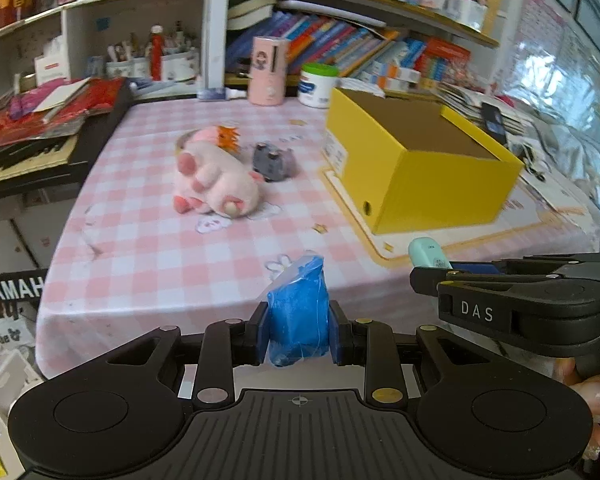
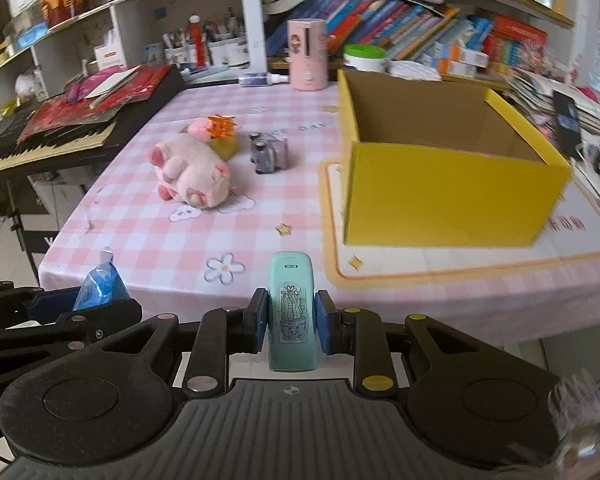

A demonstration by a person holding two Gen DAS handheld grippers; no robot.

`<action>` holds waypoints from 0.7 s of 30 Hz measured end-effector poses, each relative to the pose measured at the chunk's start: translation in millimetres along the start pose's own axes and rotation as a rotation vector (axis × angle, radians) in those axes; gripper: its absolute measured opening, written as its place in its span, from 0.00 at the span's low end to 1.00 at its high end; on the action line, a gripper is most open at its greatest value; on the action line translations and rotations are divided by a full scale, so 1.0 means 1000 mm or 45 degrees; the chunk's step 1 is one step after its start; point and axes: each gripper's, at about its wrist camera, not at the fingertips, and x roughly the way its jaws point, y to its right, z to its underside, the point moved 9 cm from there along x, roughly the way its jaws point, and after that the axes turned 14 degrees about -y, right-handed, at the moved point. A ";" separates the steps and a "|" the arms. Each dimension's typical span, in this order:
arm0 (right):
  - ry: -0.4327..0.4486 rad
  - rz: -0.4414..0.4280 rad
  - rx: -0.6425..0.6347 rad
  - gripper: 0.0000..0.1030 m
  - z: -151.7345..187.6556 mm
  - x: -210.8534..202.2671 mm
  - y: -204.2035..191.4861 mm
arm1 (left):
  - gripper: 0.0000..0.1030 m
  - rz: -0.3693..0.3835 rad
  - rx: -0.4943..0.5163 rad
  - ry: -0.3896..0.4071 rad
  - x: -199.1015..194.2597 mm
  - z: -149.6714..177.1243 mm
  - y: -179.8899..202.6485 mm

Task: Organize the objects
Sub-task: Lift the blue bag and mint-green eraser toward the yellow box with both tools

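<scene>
My left gripper is shut on a blue bag, held above the table's near edge. My right gripper is shut on a mint green device with a cactus sticker; it also shows in the left wrist view. The blue bag shows at the left in the right wrist view. An open yellow box stands at the right of the table, empty as far as I see. A pink plush pig and a small grey toy lie mid-table.
The table has a pink checked cloth. A pink cylinder and a white jar stand at the back. A keyboard with red papers sits at the left. Bookshelves stand behind. Papers are piled at the right.
</scene>
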 end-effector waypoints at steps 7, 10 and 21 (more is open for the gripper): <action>0.004 0.053 0.095 0.23 0.028 -0.017 0.021 | 0.26 0.065 0.092 -0.007 0.000 0.005 0.028; 0.012 0.087 0.151 0.23 0.036 -0.024 0.036 | 0.26 0.100 0.155 -0.008 0.002 0.003 0.045; 0.008 0.183 0.345 0.23 0.061 -0.042 0.089 | 0.26 0.194 0.338 -0.050 0.016 -0.001 0.097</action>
